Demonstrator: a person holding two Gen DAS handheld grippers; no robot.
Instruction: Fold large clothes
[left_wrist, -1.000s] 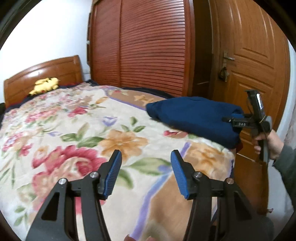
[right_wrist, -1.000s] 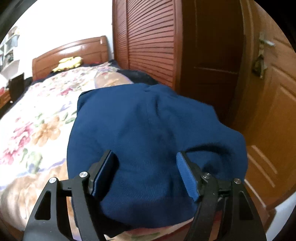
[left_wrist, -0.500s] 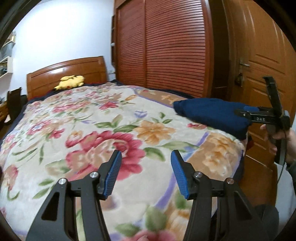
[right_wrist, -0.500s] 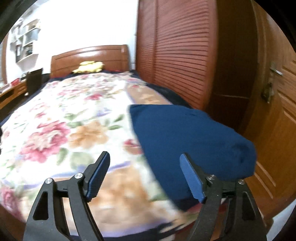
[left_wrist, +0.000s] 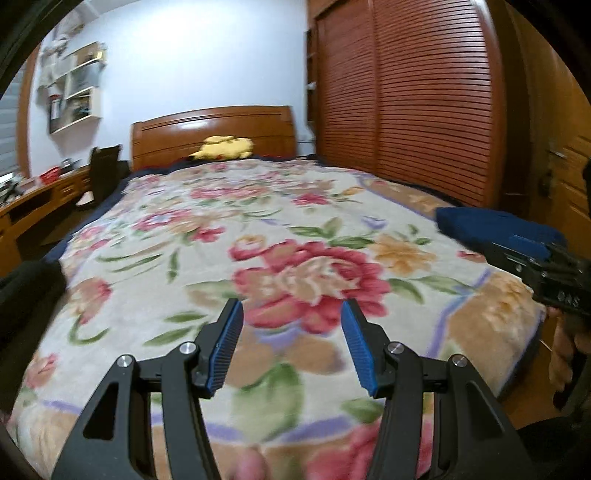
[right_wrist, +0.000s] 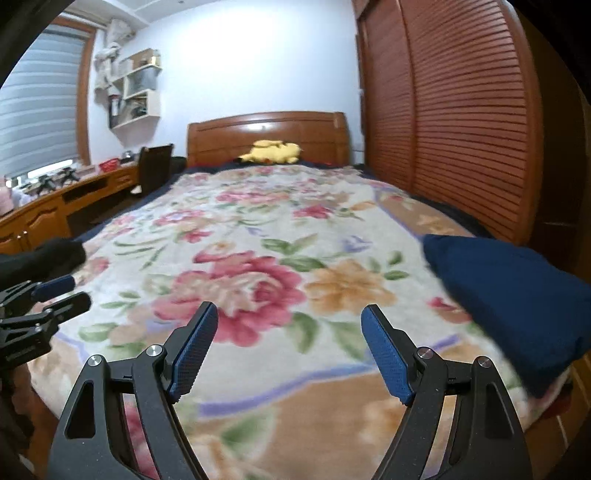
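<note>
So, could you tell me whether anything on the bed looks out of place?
Only slightly: the folded navy garment sits at the bed's near right corner, right at the edge of the floral blanket, and a dark garment lies at the left edge.

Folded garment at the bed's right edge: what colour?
Plain navy blue garment, no pattern; clearest in the right wrist view.

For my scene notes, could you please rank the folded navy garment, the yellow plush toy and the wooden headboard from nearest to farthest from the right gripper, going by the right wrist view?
1. Folded navy garment: at the bed's near right corner, just right of the right gripper.
2. Yellow plush toy: far end of the bed, centre.
3. Wooden headboard: directly behind the toy, farthest.
</note>
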